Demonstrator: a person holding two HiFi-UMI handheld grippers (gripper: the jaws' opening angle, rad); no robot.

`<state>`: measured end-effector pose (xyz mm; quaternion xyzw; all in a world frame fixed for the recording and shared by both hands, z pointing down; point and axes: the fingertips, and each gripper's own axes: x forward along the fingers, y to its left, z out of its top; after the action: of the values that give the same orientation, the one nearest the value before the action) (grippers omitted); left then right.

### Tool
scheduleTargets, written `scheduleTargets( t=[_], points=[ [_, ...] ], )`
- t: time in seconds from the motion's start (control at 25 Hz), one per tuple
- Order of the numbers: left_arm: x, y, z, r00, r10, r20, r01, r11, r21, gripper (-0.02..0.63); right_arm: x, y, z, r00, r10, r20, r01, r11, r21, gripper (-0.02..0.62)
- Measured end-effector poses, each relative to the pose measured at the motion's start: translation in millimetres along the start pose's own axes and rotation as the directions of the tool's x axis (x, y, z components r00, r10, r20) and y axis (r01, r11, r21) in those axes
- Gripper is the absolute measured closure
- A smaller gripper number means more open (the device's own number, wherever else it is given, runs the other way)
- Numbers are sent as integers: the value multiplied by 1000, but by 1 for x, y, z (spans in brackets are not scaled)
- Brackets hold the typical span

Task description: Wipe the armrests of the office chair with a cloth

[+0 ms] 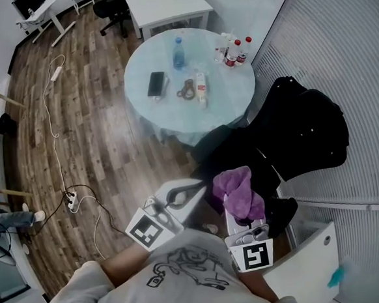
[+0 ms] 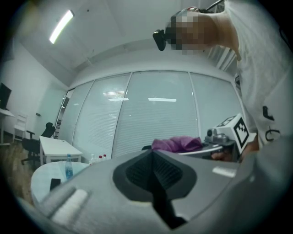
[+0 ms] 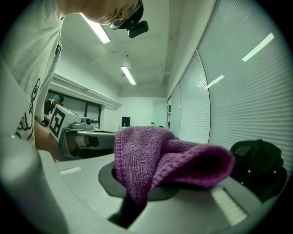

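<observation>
the right gripper point(image 3: 133, 191) is clamped shut on a purple cloth point(image 3: 161, 157), which bunches up out of its jaws and flops to the right. in the head view that cloth point(image 1: 238, 193) sits up in front of the person's chest, over the near edge of the black office chair point(image 1: 302, 129); whether it touches the chair cannot be told, and the armrests cannot be picked out from the dark mass. the right gripper view shows part of the chair point(image 3: 258, 164) low at the right, just past the cloth.

the left gripper point(image 2: 153, 160) has its jaws pressed together with nothing between them. it is held just beside the right gripper point(image 1: 239, 219), to its left, and points up toward the blinds.

beyond the chair stands a round glass surface point(image 1: 147, 108) carrying a water bottle point(image 1: 178, 52), a dark phone point(image 1: 156, 83), a white bottle lying flat point(image 1: 201, 88) and a few small red-capped bottles point(image 1: 234, 51) at its far edge. a white desk point(image 1: 165, 6) stands behind it. on the wooden floor point(image 1: 104, 148) to the left, cables run to a power strip point(image 1: 72, 201). a white panel point(image 1: 306, 266) stands close at the lower right.
</observation>
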<state>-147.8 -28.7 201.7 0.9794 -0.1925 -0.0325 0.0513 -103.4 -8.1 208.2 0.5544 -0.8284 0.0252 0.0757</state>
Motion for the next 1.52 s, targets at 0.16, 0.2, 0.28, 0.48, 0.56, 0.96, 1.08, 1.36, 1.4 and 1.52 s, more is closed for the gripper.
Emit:
scheduleTargets(
  t=[0.16,0.2,0.28,0.48,0.56,0.96,1.08,1.36,1.4,1.52],
  points=[
    [6,28,4,1000,-15,8,15,1000,16,604,29,-6,3,1000,-13,-3,13,1000,6,563],
    [7,35,6,1000,-18,10,18,1000,18,604,36,-7,4,1000,-15,-4,15,1000,6,563],
    [8,49,6,1000,-21,9,21,1000,14,604,49,-8,6,1000,-14,-6,14,1000,-2,563],
    [14,73,2,1000,-26,-8,26,1000,-1,604,76,-14,10,1000,-13,-5,13,1000,-8,563],
    [16,79,1,999,-30,-14,30,1000,0,604,83,-16,10,1000,-9,-3,9,1000,-11,563],
    [26,93,-7,999,-24,-29,24,1000,2,604,104,-22,0,999,28,-41,-28,999,-19,563],
    [27,95,-17,999,-25,-44,26,1000,10,604,107,-23,-11,998,31,-61,-31,999,-6,563],
    [32,106,-57,994,-9,-105,4,999,-47,604,114,-27,-49,990,53,-128,-51,999,18,563],
    [34,107,-64,993,-13,-115,8,999,-41,604,116,-28,-55,989,55,-134,-52,998,26,563],
    [36,113,-81,992,-26,-125,24,1000,-17,604,122,-31,-76,984,68,-168,-61,997,45,563]
  ],
)
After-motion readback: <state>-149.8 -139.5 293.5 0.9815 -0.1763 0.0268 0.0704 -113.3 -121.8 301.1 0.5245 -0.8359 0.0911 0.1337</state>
